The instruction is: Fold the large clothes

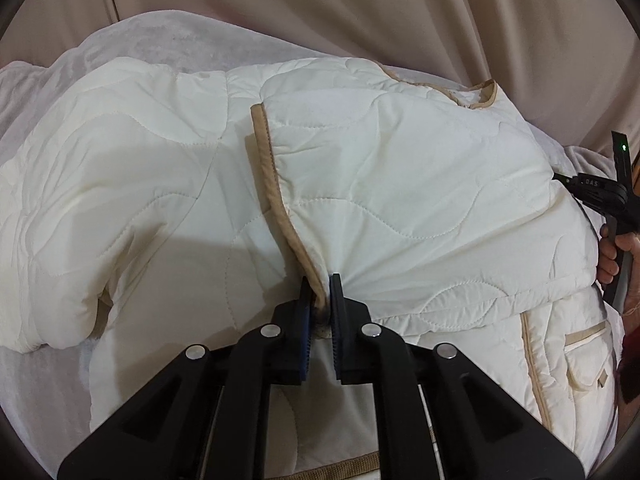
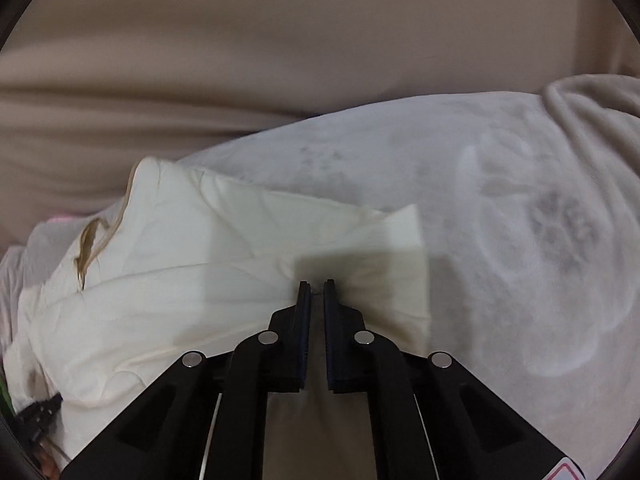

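One quilted cream jacket [image 1: 400,184] fills the middle of the left wrist view; the same one shows at left centre of the right wrist view. It has one pocket [image 1: 586,356] visible, at the lower right of the frame. One pale fleece blanket [image 2: 500,216] lies under it, across the right side of the right wrist view. Two grippers are in view: the left gripper [image 1: 320,280] at bottom centre, and the right gripper [image 2: 317,284] at bottom centre of its own view. One bare hand [image 1: 614,256] shows at the right edge.
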A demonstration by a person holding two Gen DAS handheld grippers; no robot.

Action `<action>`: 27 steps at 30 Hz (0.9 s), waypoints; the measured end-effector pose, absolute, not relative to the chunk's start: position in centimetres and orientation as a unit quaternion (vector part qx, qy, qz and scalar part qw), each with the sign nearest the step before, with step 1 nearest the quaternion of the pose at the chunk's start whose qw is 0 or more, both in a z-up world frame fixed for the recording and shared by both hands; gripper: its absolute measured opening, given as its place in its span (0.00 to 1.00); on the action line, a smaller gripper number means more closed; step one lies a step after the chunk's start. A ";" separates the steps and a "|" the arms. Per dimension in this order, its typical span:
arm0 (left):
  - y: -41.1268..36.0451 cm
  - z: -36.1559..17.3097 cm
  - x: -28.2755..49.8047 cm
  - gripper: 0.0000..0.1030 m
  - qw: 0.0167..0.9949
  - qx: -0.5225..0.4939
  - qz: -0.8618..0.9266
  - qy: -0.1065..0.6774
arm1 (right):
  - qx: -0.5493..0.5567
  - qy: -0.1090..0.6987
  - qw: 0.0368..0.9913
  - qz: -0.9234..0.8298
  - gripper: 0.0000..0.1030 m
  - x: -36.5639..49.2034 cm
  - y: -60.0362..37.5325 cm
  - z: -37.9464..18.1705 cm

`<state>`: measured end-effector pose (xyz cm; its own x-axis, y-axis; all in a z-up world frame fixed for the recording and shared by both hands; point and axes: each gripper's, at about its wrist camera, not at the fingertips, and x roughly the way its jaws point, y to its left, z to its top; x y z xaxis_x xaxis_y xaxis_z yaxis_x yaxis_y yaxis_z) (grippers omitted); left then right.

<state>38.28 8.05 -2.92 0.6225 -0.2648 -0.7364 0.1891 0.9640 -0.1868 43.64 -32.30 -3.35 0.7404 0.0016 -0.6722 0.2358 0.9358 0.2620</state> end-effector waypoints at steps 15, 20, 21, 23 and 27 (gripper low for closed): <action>1.1 2.9 45.5 0.33 0.917 -0.046 -0.111 0.381 | 0.065 0.355 0.931 0.053 0.16 44.7 -21.0 -0.2; 4.0 -0.8 47.0 0.21 0.919 -0.074 -0.101 0.374 | 0.109 0.352 0.928 -0.054 0.14 44.0 -30.6 -2.7; 4.6 -1.0 47.2 0.17 0.917 -0.083 -0.099 0.377 | 0.132 0.355 0.921 -0.094 0.14 43.4 -33.6 -3.3; 5.3 -0.9 47.3 0.15 0.913 -0.101 -0.101 0.382 | 0.167 0.365 0.904 -0.149 0.25 41.6 -38.2 -4.1; 5.5 1.4 44.0 0.14 0.920 -0.100 -0.102 0.364 | 0.174 0.325 0.924 -0.100 0.21 35.1 -39.2 -1.8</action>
<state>44.01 5.53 1.40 0.7138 -0.2613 -0.6498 0.1155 0.9590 -0.2588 35.06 -39.21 -1.78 0.7689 -0.0713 -0.6353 0.2975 0.9195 0.2569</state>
